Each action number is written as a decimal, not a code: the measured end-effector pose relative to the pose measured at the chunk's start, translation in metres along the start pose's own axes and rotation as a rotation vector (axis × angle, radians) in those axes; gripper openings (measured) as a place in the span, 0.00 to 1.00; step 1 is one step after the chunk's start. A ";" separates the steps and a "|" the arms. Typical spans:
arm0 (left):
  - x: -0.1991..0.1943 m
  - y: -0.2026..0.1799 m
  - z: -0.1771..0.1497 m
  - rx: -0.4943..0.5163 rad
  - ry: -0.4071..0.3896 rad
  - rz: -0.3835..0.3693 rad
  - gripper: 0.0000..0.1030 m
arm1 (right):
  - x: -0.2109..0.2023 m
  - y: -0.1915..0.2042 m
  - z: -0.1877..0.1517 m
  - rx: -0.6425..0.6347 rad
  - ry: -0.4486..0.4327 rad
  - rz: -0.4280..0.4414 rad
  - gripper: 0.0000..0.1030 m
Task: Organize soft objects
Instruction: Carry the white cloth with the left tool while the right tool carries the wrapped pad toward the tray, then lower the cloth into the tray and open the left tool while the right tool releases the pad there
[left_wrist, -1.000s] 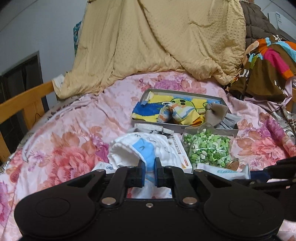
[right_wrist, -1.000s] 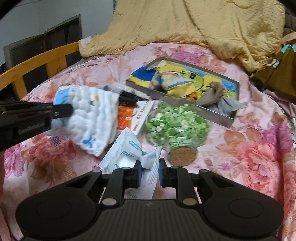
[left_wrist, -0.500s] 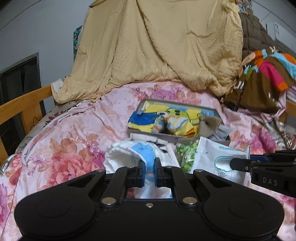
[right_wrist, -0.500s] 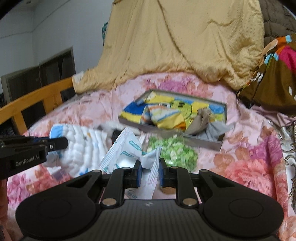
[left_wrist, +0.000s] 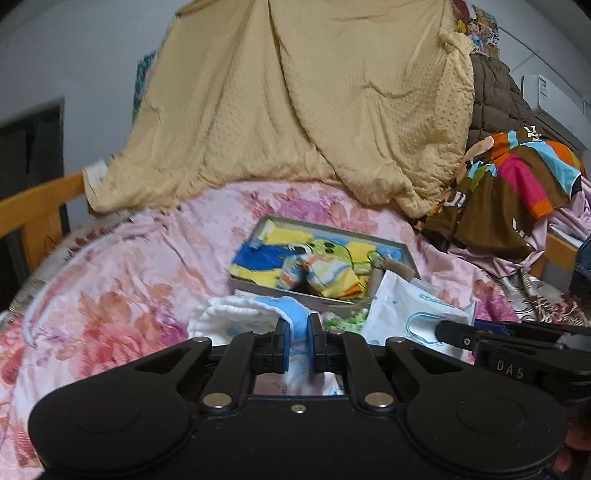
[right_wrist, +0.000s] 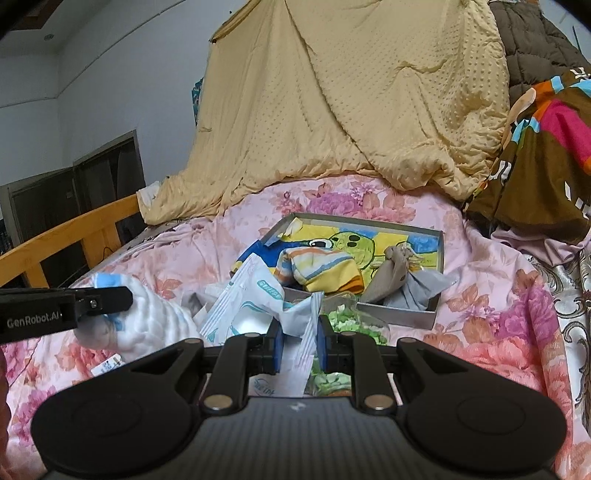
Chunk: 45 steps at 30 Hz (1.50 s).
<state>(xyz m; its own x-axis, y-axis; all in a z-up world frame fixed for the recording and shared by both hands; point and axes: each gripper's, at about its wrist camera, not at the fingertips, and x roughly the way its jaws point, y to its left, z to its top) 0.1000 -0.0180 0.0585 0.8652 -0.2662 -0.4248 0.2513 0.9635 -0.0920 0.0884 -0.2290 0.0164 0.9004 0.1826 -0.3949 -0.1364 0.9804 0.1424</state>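
— Where is the white cloth (left_wrist: 236, 314) seen?
— Its blue edge is clamped in the left tool (left_wrist: 298, 332), above the bed (left_wrist: 122, 273).
— And the right tool (right_wrist: 300, 338)?
— A white packet (right_wrist: 255, 299) is pinched there, before the box (right_wrist: 406, 314) of clothes (right_wrist: 321, 269).

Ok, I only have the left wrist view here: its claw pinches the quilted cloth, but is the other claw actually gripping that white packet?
Observer: Yes. The right wrist view shows the right claw shut on a fold of the white packet.
Operator: What is behind the packet, in the tray's corner?
Observer: A grey cloth lies there, draped onto the near wall of the tray.
Operator: Anything loose under the quilted cloth?
Observer: A small label lies on the bedspread just below the quilted cloth.
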 end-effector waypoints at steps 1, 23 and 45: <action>0.003 0.002 0.004 -0.006 0.010 -0.008 0.09 | 0.001 -0.001 0.001 -0.001 -0.006 -0.003 0.20; 0.143 -0.015 0.120 -0.005 0.000 -0.148 0.09 | 0.078 -0.095 0.036 0.231 -0.156 -0.104 0.20; 0.302 -0.056 0.110 -0.109 0.022 -0.187 0.09 | 0.176 -0.161 0.057 0.369 -0.110 -0.170 0.20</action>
<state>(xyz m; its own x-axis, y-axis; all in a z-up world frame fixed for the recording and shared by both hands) 0.3945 -0.1555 0.0344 0.7981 -0.4413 -0.4103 0.3574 0.8949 -0.2672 0.2921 -0.3585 -0.0242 0.9387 -0.0080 -0.3446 0.1571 0.8998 0.4070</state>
